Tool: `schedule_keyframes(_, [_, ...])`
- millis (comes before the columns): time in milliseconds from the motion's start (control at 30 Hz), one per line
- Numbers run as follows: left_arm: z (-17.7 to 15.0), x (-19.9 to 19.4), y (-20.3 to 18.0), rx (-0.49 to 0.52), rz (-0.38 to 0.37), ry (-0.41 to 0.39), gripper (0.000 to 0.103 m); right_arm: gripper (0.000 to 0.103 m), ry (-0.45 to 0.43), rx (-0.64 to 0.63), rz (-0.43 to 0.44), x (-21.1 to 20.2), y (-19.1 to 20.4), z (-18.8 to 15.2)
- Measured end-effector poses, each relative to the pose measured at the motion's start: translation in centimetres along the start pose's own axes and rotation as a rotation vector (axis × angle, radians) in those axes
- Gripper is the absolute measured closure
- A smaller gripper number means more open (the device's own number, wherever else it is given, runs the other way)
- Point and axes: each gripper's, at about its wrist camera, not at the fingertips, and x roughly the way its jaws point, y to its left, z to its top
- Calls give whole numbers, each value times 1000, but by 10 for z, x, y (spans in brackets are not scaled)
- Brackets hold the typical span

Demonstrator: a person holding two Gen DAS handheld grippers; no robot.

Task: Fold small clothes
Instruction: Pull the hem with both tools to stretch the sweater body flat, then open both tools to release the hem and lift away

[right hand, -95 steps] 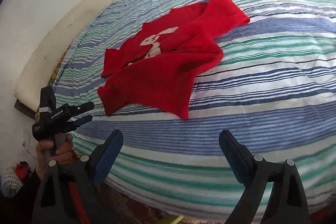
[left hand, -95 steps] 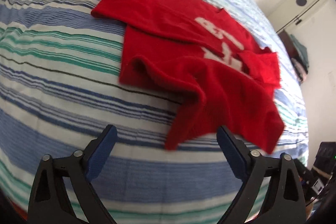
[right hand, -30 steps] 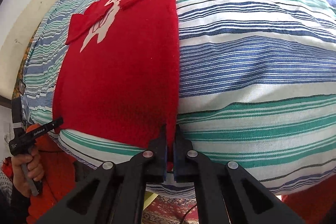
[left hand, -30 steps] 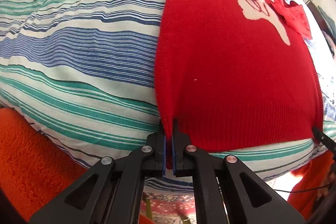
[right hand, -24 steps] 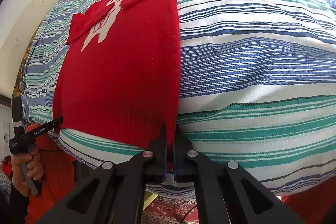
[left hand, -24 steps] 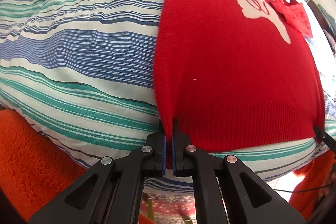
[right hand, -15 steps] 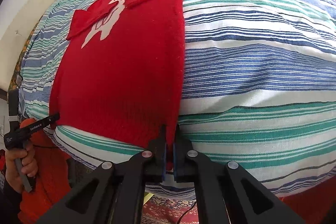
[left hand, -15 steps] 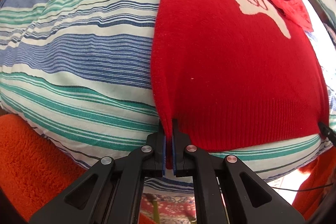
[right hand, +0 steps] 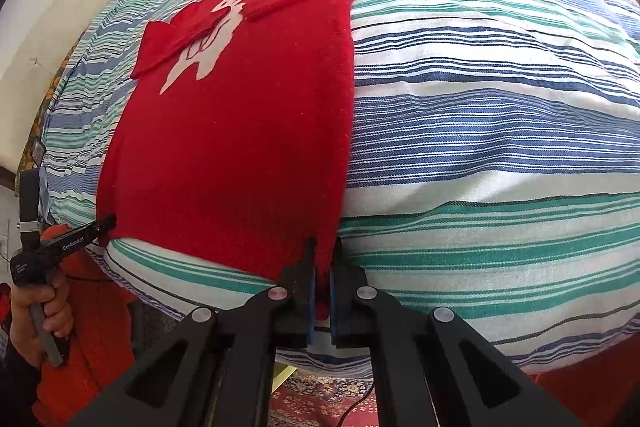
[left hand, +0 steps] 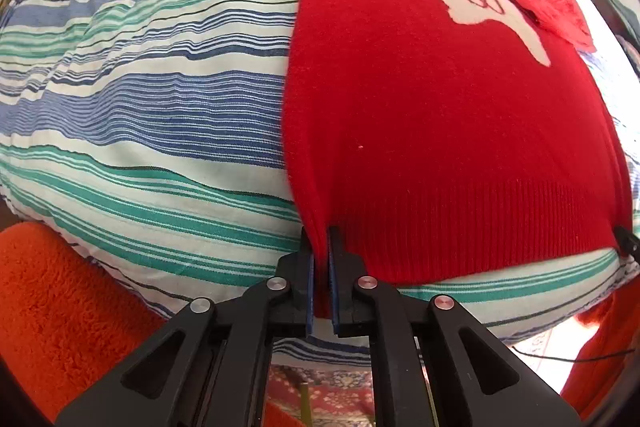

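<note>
A red sweater [left hand: 440,107] with a white motif [left hand: 492,7] lies flat on the striped bed cover [left hand: 140,107]. Its sleeves are folded across the chest and its ribbed hem hangs at the bed's near edge. My left gripper [left hand: 321,287] holds the hem's left corner. Its jaws are opening slightly, and the red fabric still fills the gap between the pads. My right gripper [right hand: 320,291] is shut on the hem's right corner of the sweater [right hand: 240,127]. The left gripper [right hand: 106,223] also shows in the right wrist view, at the far hem corner.
The bed cover [right hand: 500,107] stretches wide to the right of the sweater. A hand [right hand: 36,323] holds the left gripper's handle, beside orange fleece clothing [left hand: 60,307]. A patterned rug [right hand: 320,399] lies on the floor below the bed edge.
Three seconds ago both grippers hung open over the crumpled sweater. Now it is spread flat and each grips a hem corner. In the last second the left pads have parted slightly.
</note>
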Motion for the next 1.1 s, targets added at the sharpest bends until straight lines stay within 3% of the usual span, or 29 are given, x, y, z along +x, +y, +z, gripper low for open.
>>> schedule_keyframes(333, [-9, -9, -2, 0, -3, 8, 73, 95, -9, -39, -70, -12, 8, -6])
schedule_keyframes(500, [-18, -18, 1, -18, 11, 36, 44, 94, -4, -46, -96, -15, 8, -10])
schedule_keyframes(700, [-34, -30, 17, -86, 34, 111, 41, 85, 1, -27, -120, -24, 6, -15])
schedule_keyframes(800, [-39, -49, 32, -165, 66, 60, 41, 85, -11, -15, -183, -36, 5, -20])
schedule_keyframes(900, [-35, -72, 34, -207, 118, -49, 40, 85, -86, -23, -236, -59, 8, -22])
schedule_keyframes(1000, [-16, -86, 23, -158, 94, -140, 34, 84, -173, -87, -180, -75, 25, -15])
schedule_keyframes(1100, [0, -83, 11, -88, 19, -183, 32, 75, -182, -157, -85, -65, 42, -4])
